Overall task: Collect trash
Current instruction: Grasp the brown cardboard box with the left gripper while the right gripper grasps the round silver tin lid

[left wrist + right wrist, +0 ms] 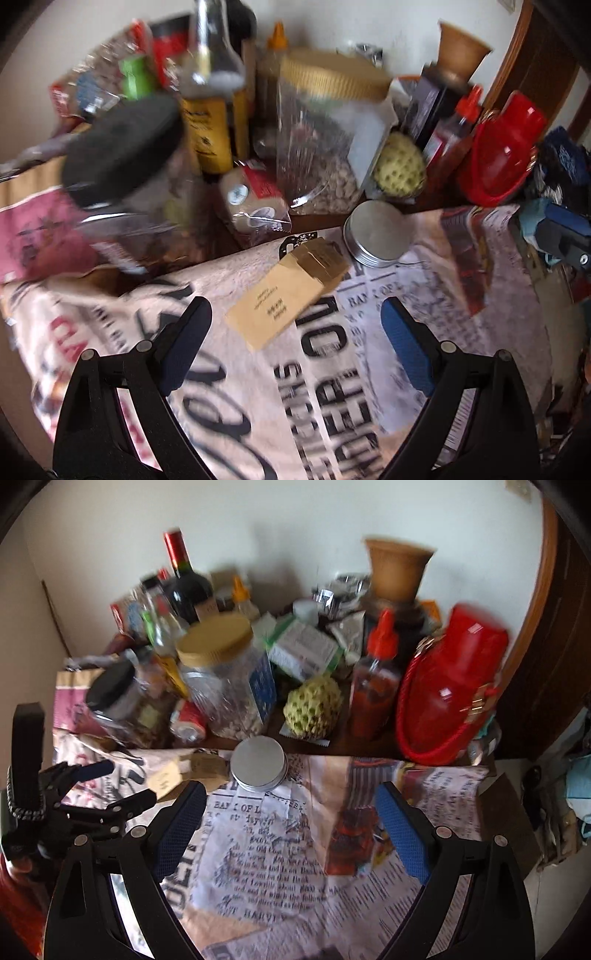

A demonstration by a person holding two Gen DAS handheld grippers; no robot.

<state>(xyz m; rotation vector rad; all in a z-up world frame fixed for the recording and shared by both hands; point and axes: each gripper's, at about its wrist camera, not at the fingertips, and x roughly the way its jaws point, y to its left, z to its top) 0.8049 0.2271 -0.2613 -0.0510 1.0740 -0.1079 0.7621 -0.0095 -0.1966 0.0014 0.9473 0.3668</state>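
Note:
A flattened brown cardboard box (288,291) lies on the newspaper-print tablecloth (332,387). My left gripper (295,332) hovers just short of it, open, with the box's near corner between the fingertips and nothing gripped. A round silver tin (258,762) sits just beyond my right gripper (291,823), which is open and empty over the cloth. In the right wrist view the same box (188,771) shows left of the tin, with the left gripper (118,786) above its near end. Both views are motion-blurred.
Behind the cloth the table is crowded: a yellow-lidded jar (225,679), a black-lidded jar (122,705), a wine bottle (184,579), a green custard apple (314,709), a sauce bottle (375,679), a red handbag (450,694) and a brown paper cup (399,568). The wall stands close behind.

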